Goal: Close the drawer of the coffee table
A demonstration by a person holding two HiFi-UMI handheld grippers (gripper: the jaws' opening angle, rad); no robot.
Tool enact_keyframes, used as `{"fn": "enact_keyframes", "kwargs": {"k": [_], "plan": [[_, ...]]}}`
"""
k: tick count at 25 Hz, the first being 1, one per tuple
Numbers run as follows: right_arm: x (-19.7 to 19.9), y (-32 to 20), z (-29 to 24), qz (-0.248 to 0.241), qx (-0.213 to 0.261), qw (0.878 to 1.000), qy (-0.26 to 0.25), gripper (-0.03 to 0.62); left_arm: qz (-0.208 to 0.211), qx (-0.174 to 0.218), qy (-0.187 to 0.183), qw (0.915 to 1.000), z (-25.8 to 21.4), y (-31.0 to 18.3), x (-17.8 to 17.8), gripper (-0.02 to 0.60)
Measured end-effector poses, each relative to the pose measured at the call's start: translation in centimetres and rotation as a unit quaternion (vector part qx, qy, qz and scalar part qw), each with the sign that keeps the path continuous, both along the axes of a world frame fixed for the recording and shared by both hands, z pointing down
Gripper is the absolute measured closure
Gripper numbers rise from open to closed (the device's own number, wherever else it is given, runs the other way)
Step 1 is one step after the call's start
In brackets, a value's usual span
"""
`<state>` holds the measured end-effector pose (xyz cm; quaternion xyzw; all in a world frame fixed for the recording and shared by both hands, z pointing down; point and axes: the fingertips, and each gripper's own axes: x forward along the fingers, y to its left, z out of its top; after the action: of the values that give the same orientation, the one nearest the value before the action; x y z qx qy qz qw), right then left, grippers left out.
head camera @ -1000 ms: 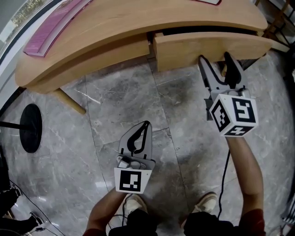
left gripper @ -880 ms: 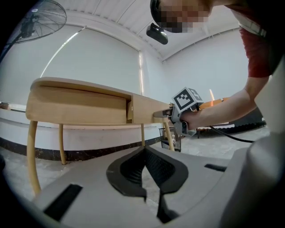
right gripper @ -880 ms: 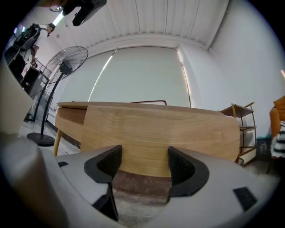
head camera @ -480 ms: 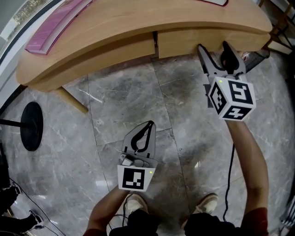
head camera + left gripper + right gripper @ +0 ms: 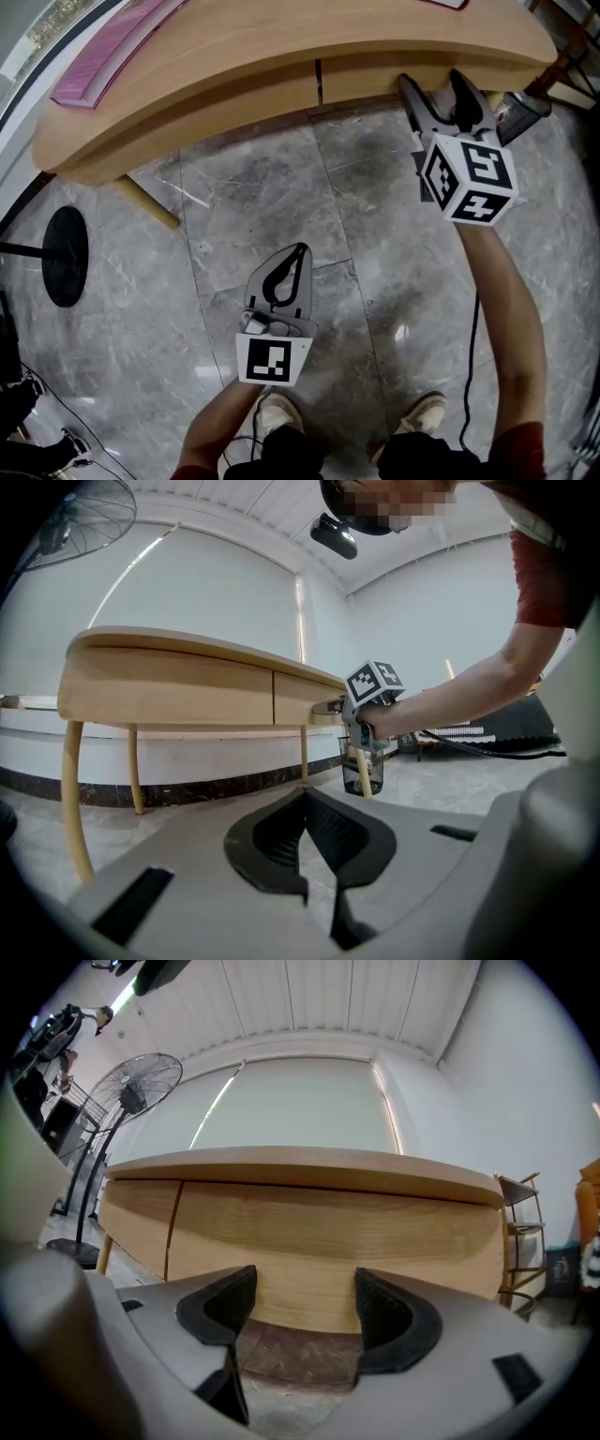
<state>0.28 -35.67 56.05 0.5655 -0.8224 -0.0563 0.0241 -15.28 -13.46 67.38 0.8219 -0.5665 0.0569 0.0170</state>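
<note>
— Where do we have the drawer [image 5: 375, 80] now?

— Under the top of the coffee table [image 5: 281, 37], at its right-hand end. Its front looks level with the fixed panel [image 5: 234, 98] beside it, with only a thin seam between them. We'd judge it home or very nearly so.

— How do we expect it to handle?

— It's a stiff wooden front, smooth and hard, so nothing gives under the tips. We see no handle or knob on it, so there is nothing to pinch. It probably slides easily, and a flat push is all it needs. We'd press near the middle of the face. A push at one corner could skew it in the table's frame.

— And our right gripper [image 5: 433, 89]?

— It's up against the table, and its jaws stand wide apart with nothing between them. In the right gripper view the drawer face [image 5: 328, 1232] fills the gap and both tips sit right at the wood. We'd say they rest on it, though we can't be sure they press.

— The left gripper [image 5: 298, 253]?

— It's well clear of the table, low over the floor [image 5: 281, 178] in front of it. Its jaws [image 5: 306, 803] are together at the tips and carry nothing, so it plays no part here.

— What could go wrong?

— We might shove too hard and rock the table, which stands on slim legs.
</note>
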Motion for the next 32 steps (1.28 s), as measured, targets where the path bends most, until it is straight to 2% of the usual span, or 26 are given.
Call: {"fn": "enact_keyframes", "kwargs": {"k": [22,32], "plan": [[0.5,0.1,-0.2,-0.005,0.009,1.000,0.004,0.284,-0.001,-0.010,-0.006,0.9999,0.6,0.6,0.3,0.574],[2.6,3.8,3.2,-0.025,-0.005,1.000,0.007,0.284,0.001,-0.015,-0.015,0.9998,1.4,1.0,1.4,0.574]]}}
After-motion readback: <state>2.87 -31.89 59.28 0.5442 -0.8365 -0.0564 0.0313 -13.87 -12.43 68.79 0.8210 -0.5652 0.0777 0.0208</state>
